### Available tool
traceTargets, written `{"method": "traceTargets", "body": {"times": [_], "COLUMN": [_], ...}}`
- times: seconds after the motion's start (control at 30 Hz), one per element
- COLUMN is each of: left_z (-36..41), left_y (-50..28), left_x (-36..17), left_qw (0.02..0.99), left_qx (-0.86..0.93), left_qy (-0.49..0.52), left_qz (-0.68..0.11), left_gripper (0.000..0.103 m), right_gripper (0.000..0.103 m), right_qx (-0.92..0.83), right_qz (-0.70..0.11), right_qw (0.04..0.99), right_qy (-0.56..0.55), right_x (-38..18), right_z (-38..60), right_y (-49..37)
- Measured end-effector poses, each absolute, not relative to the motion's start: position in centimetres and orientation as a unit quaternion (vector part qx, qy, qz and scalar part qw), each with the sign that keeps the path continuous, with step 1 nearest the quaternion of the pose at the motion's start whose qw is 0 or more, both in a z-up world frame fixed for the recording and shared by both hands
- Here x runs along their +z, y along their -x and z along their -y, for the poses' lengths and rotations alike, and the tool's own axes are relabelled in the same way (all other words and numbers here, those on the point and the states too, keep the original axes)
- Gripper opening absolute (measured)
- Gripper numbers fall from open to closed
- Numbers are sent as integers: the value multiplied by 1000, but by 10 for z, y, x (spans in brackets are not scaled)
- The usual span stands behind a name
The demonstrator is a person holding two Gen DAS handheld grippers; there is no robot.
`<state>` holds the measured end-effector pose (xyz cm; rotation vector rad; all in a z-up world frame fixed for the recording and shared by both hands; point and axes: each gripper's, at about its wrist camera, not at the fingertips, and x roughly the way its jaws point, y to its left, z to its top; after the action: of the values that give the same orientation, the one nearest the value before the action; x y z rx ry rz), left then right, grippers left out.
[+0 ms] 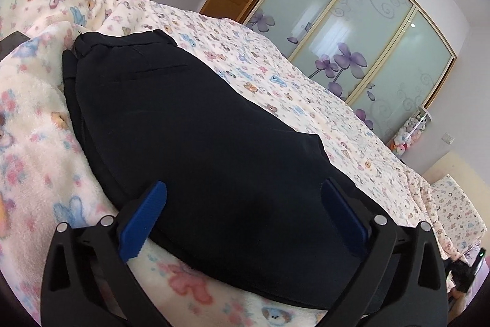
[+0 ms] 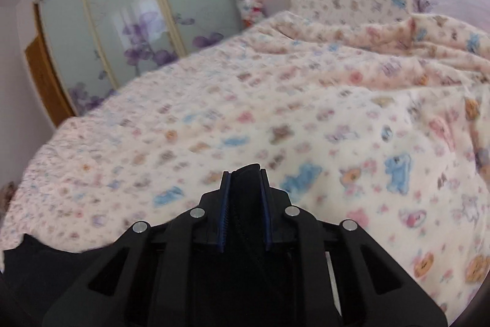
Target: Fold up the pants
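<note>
**Pants lie lengthwise ahead of the left jaws; right jaws already pinch cloth**

Pants [image 1: 190,124]: black, flat on the bed [image 1: 306,100] over the printed fleece cover, long axis running from just under the left wrist camera up and away to the far left. Far end shows a band and a welt pocket slit, so probably the waist. Already doubled, judging by the layered edge along the left side.

Left gripper [image 1: 245,189]: jaws spread as wide as they go, nothing between the pads. Both blue fingers hover over the near end of the cloth, straddling it across its width. Contact with the fabric cannot be told.

Right gripper [image 2: 245,173]: jaws nearly closed, a fold of black cloth clamped between the pads. More dark fabric trails off to the lower left of that view.

Judgement: the near end is what gets carried toward the waist. The left jaws sit squarely on that axis but hold nothing yet.
</note>
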<state>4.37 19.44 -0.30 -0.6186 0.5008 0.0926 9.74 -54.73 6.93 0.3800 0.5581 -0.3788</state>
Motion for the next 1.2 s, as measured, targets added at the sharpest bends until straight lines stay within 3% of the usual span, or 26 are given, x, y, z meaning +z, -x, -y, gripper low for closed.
{"method": "traceTargets", "body": {"times": [0.1,0.17,0.2,0.23,0.27,0.37,0.47,0.53,0.63,0.87,0.9,0.93,1.0,1.1,1.2], "left_z": [-195,-195,-195,-195,-195,-196,-198,-199,-201,-201,-200,-200,-201,-202,-202], "left_y": [-44,-44,-44,-44,-44,-43,-42,-41,-40,-39,-39,-40,-40,-40,-39], "left_x": [-4,-4,-4,-4,-4,-5,-5,-6,-6,-6,-6,-7,-7,-7,-7], "left_qw": [920,920,919,919,919,918,917,916,915,915,915,915,916,915,915], "left_qx": [46,45,44,43,42,39,34,31,27,25,25,26,26,25,24], "left_qy": [302,303,304,306,307,311,318,322,326,328,328,326,325,328,329], "left_qz": [-245,-246,-246,-245,-244,-242,-239,-237,-235,-234,-234,-234,-235,-233,-233], "left_gripper": [101,101,101,101,101,101,101,101,101,101,101,101,101,101,101], "right_gripper": [19,28,42,68,78,81,72,59,47,44,38,19,8,6,6], "right_qx": [-208,-213,-213,-212,-213,-187,-141,-113,-99,-158,-164,-173,-175,-166,-189], "right_qz": [-352,-345,-343,-344,-344,-290,-260,-282,-307,-321,-324,-330,-315,-246,-249], "right_qw": [893,894,893,891,889,900,886,854,815,803,804,805,814,850,846], "right_qy": [-189,-192,-197,-205,-214,-264,-356,-423,-482,-476,-471,-461,-457,-436,-432], "right_x": [26,27,32,39,46,77,87,74,45,21,19,17,21,45,38], "right_z": [552,550,550,552,554,559,565,564,560,561,560,560,557,547,544], "right_y": [-111,-103,-100,-95,-91,-52,-17,-1,14,-10,-15,-19,-20,1,18]}}
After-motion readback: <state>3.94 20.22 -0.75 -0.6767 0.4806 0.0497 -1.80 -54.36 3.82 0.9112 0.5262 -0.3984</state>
